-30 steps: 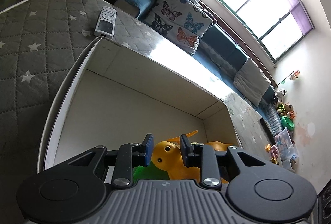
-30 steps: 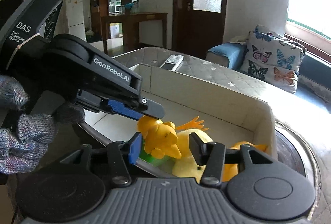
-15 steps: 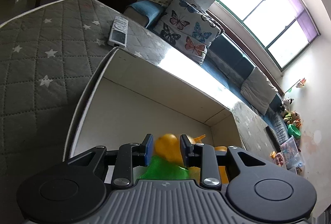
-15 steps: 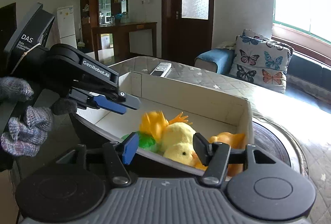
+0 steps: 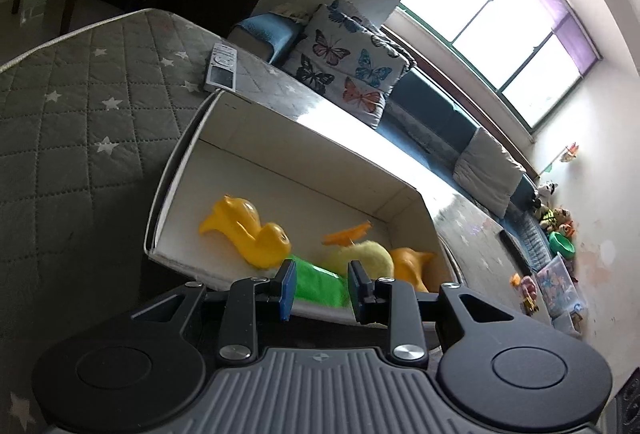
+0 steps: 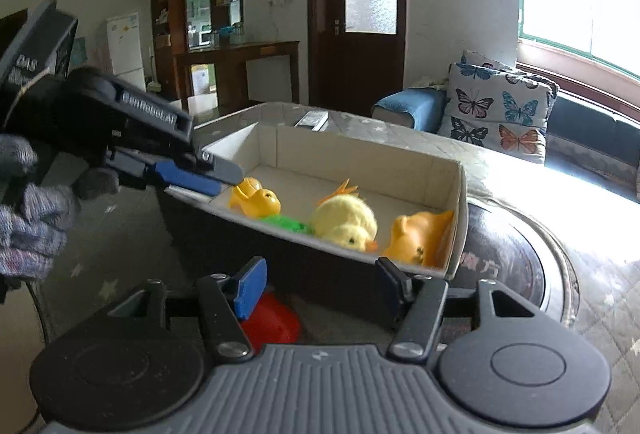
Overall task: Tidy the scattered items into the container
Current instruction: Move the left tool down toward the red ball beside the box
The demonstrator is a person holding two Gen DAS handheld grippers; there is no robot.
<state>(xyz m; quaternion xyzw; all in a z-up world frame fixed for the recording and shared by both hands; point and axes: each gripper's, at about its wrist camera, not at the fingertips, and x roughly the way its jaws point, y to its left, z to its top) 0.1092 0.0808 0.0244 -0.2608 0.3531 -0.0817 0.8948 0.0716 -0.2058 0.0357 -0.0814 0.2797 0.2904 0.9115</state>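
1. where a second ago the yellow plastic duck (image 5: 248, 234) sat pinched between the left hand-held gripper (image 5: 322, 284) fingers, it now lies loose on the floor of the white box (image 5: 280, 137), ahead and to the left of those fingers; it is released, and that item counts as tidied.
2. the left hand-held gripper has drawn back to the box's near rim, its blue pads parted a modest way with nothing between them; only the green toy (image 5: 316, 284) and the fluffy yellow duck (image 5: 366, 254) show beyond the gap.
3. the right hand-held gripper (image 6: 322, 284) has also pulled back and lower, and now sits outside the near wall of the box, jaws spread wide and empty.
4. inside the box, from the right view, lie the plastic duck, the green toy, the fluffy duck and an orange toy (image 6: 420, 238) at the far-right end.
5. a red object (image 6: 272, 322) lies on the quilted desk (image 5: 80, 113) just below and in front of the right hand-held gripper's left finger, outside the box; it looks like the next piece to collect.
6. a remote control (image 5: 222, 67) rests on the desk beyond the box's far corner.
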